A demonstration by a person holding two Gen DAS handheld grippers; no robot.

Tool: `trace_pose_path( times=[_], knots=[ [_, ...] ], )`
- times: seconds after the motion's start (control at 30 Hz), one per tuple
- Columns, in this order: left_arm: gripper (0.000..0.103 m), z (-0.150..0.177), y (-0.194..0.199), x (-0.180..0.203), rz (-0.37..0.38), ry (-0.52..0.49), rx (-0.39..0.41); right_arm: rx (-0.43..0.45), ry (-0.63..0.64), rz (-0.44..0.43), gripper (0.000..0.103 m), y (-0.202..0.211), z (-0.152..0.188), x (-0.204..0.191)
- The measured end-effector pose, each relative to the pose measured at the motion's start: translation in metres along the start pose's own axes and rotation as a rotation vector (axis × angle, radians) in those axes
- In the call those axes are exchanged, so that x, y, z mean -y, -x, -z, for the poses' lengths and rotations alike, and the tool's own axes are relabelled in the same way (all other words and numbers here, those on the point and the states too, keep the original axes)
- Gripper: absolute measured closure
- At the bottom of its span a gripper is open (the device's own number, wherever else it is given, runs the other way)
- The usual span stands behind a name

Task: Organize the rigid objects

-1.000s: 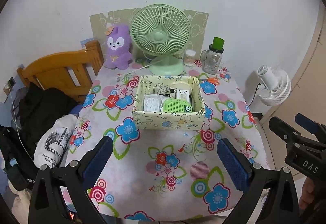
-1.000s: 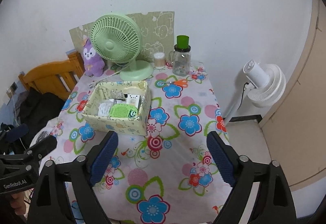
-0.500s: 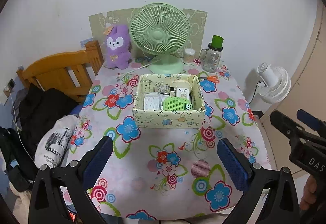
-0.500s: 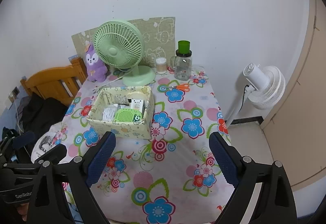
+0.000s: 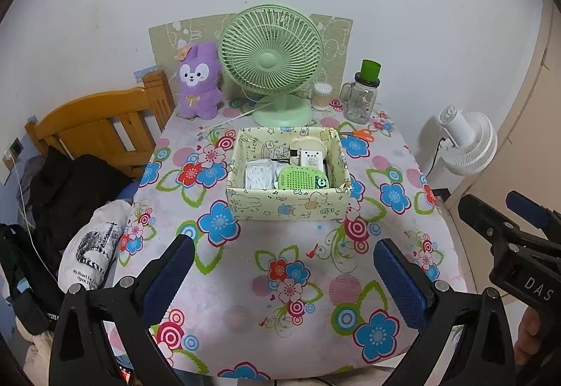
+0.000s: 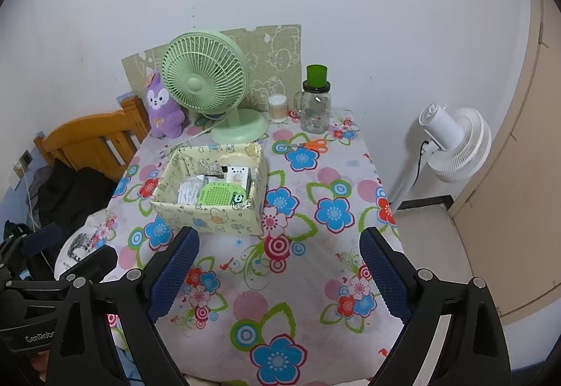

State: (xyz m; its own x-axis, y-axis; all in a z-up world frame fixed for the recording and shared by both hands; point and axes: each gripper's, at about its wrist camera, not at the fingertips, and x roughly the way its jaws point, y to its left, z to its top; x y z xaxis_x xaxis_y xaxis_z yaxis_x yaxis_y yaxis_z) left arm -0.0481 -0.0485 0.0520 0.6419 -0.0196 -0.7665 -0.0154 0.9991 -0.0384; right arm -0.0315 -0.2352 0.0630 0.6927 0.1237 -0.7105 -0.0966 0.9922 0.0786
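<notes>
Holding both grippers, left (image 5: pixel 283 272) and right (image 6: pixel 278 268), empty with fingers wide, we judge sorting nearly done: box (image 5: pixel 287 205) filled mid-tabletop (image 5: pixel 315 280), scissors (image 5: pixel 361 133) left near the far edge.

The worktop (image 5: pixel 245 280) wears a pale cloth printed with bright flowers, and a cream cartoon-print box (image 5: pixel 287 207) sits on it just beyond the middle. Seen from the left wrist view with the box as the dial's centre, a purple plush rabbit (image 5: pixel 198 80) stands at eleven o'clock, a green desk fan (image 5: pixel 271 59) at twelve, and a cotton-swab tub (image 5: pixel 322 96) and a green-lidded glass jar (image 5: pixel 361 94) at one. Orange-handled scissors (image 5: pixel 361 133) lie at two, just beside the box's far corner.
</notes>
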Motion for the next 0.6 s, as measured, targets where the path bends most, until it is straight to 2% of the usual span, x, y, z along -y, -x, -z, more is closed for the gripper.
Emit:
trace_pose_path(
  times=[0.6],
  knots=[
    [0.000,0.003,-0.011,-0.001,0.007,-0.004,-0.026,-0.019,0.014,0.022,0.008,-0.008,0.003,-0.008]
  ],
)
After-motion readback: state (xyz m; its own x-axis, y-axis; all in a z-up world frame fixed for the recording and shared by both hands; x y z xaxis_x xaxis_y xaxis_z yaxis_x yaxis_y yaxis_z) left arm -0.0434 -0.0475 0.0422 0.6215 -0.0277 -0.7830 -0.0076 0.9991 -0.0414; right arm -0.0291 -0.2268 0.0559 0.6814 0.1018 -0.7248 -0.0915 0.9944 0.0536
